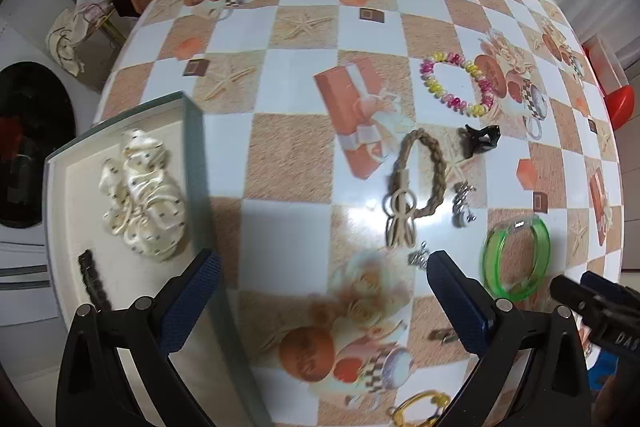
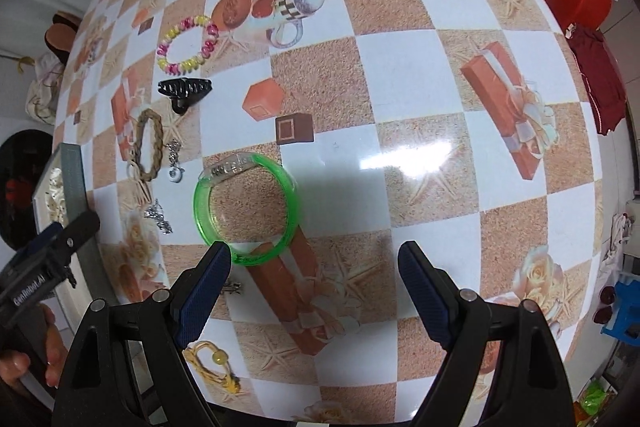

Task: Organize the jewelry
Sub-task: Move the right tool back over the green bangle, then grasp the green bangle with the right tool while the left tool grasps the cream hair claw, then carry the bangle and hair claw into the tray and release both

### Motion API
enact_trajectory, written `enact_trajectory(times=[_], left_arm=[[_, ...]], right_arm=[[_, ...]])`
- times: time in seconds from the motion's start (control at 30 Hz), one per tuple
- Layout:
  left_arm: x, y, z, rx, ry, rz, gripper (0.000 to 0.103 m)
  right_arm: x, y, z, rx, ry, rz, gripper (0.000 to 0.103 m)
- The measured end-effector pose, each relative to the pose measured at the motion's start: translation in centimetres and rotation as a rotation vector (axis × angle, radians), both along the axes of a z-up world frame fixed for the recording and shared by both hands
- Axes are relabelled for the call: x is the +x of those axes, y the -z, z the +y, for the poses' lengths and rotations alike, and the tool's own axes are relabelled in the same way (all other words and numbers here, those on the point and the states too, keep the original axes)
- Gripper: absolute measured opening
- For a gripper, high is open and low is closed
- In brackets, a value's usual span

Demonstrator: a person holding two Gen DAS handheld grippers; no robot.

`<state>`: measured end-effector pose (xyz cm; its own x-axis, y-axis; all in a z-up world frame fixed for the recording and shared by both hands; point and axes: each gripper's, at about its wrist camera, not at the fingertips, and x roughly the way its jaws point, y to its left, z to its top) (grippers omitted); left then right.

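A checkered tabletop (image 2: 420, 75) lies under both sets of spread, empty fingers. A tray (image 1: 192, 163) holding a cream scrunchie (image 1: 142, 191) sits beside the left gripper (image 1: 320, 291). The green bangle (image 2: 244, 207) lies flat, touching the right gripper's (image 2: 316, 287) left fingertip.

I saw bright, even indoor light with white glare on the glossy tablecloth (image 2: 404, 155). Fisheye bending curved the table edges and darkened the corners. The left view was softly motion-blurred; shadows stayed faint.
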<state>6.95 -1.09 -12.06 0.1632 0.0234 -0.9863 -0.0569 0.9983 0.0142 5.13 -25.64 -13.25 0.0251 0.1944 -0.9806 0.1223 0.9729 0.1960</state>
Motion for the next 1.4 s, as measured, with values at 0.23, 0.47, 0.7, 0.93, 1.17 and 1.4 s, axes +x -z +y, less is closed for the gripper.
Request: enact_trajectory(times=[0.23,0.47,0.7,0.93,1.17,1.4], left_arm=[[1.3,1.9,-1.3,-0.011,0.02,0.016,0.087],[2.1,3.9,-2.1,-0.025,0.041,0.049,0.085],[2.5,4.6,-3.0,-0.011,0.069,0.052,0.074],[2.8,4.4,-4.9,-0.01,0.096,0.035,0.052],[3.1,3.9,-4.9,-0.044,0.088,0.03,0.026],[2.1,2.4,-3.0,-0.069,0.074,0.012,0.026]], right_arm=[[0.8,1.2,0.5,-0.019,-0.024,-0.003,0.088],[0.9,2.6,1.1,-0.049,-0.051,-0.002,0.088],[0.8,3.3,1.6,-0.088,-0.084,-0.015,0.087],[0.7,2.9,3.6,-0.149,-0.123,-0.035,0.066],[0.2,2.3,4.9,-0.172,-0.145,-0.048,0.038],[0.2,1.8,5.5,-0.146,-0.142,-0.051,0.008]])
